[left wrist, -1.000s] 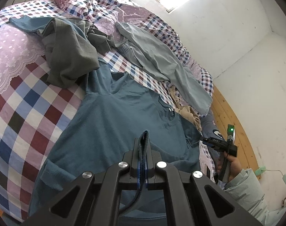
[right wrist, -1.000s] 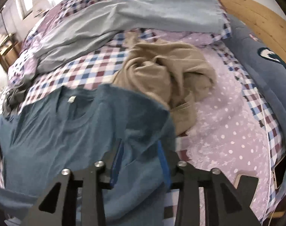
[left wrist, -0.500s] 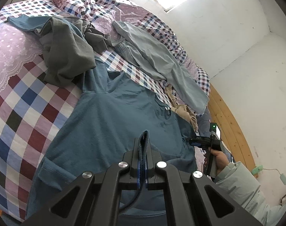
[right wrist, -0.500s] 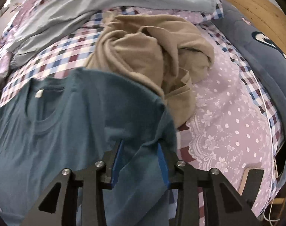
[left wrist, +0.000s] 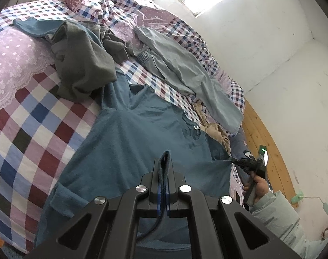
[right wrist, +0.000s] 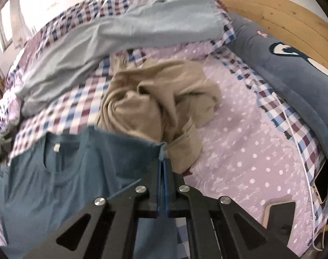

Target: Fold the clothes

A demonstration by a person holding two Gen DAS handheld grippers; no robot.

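A teal T-shirt (left wrist: 129,146) lies spread face up on the checked bedspread (left wrist: 23,129), collar toward the far side. My left gripper (left wrist: 163,172) is shut on a fold of its hem, which sticks up between the fingers. In the left wrist view my right gripper (left wrist: 234,161) pinches the shirt's right sleeve edge and pulls it taut. The right wrist view shows that gripper (right wrist: 163,168) shut on the sleeve tip of the teal T-shirt (right wrist: 56,172), lifted off the bed. A white label (right wrist: 56,147) shows inside the collar.
A crumpled tan garment (right wrist: 155,108) lies just beyond the sleeve. Light grey-blue trousers (left wrist: 185,73) stretch across the far side, and a grey top (left wrist: 84,64) is heaped at the left. A dark blue pillow (right wrist: 293,69) rests by the wooden headboard (right wrist: 282,17). A phone (right wrist: 321,183) lies at the right bed edge.
My right gripper went from open around the sleeve to shut on its tip and has lifted it, tightening the cloth. The left gripper keeps its hold on the hem.
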